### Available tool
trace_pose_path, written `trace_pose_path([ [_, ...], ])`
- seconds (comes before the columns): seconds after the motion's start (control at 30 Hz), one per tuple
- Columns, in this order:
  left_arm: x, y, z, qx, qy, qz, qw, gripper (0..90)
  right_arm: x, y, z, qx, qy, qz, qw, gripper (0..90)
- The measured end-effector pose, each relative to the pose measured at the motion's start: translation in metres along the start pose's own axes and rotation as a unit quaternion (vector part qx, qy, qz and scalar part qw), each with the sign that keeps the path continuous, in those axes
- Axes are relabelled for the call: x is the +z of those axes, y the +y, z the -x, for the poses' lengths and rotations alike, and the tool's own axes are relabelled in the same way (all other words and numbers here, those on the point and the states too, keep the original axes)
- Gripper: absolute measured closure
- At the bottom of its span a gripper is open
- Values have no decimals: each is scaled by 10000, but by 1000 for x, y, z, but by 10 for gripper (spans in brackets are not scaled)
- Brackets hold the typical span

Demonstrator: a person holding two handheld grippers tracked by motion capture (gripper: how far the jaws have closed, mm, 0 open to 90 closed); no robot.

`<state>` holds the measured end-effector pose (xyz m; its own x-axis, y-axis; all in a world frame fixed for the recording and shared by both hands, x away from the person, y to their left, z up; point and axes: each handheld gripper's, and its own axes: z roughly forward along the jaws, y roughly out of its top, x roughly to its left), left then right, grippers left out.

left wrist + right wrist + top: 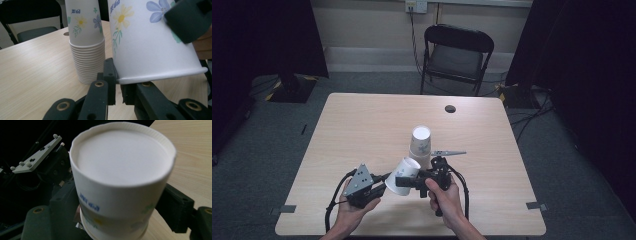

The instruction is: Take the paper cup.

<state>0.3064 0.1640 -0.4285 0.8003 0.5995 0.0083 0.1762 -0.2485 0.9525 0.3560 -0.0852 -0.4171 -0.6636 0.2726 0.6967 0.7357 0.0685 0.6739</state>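
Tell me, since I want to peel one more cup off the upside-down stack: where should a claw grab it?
Grip the top cup across its flowered side wall, above the ring of rims, coming in level from the side. It tapers upward with its closed base on top, so lift straight up.

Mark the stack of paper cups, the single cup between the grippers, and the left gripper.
stack of paper cups [87, 60]: left gripper view, on its ribbed rims.
single cup [404, 175]: high view, on its side wall.
left gripper [117, 86]: left gripper view, midway between its fingertips, pinched on the cup's rim.
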Motion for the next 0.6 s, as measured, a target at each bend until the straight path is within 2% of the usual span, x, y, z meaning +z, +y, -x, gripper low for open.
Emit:
trace_pose_path([
  [0.07,-2,0,-3,-134,10,12,9999,849,-1,0,0,-4,34,12,10000,216],
  [0.23,-5,1,-9,-271,-68,36,9996,851,-2,1,0,-66,-6,54,10000,175],
  [0.27,-6,0,-10,-336,-106,21,9994,850,-4,2,-1,-167,-111,93,9998,149],
  [0.37,-7,0,-11,-364,-166,-3,9992,851,-6,3,-2,-291,-158,106,9994,149],
  [0.4,-7,-1,-12,-410,-234,-12,9989,851,-8,4,-4,-457,-222,99,9987,145],
  [0.43,-7,-1,-12,-410,-234,-12,9989,851,-8,4,-4,-457,-222,99,9987,145],
  [0.47,-7,-1,-12,-427,-256,-32,9988,851,-10,4,-7,-708,-331,75,9969,145],
  [0.5,-7,-1,-12,-437,-288,-70,9986,851,-10,4,-7,-708,-331,75,9969,145],
  [0.53,-7,-1,-13,-457,-313,-71,9984,851,-10,5,-8,-818,-379,73,9959,145],
  [0.57,-7,-1,-13,-462,-338,-68,9983,851,-11,5,-10,-969,-413,61,9944,146],
  [0.6,-7,-1,-15,-502,-406,-87,9979,850,-12,5,-14,-1216,-587,23,9908,145],
])
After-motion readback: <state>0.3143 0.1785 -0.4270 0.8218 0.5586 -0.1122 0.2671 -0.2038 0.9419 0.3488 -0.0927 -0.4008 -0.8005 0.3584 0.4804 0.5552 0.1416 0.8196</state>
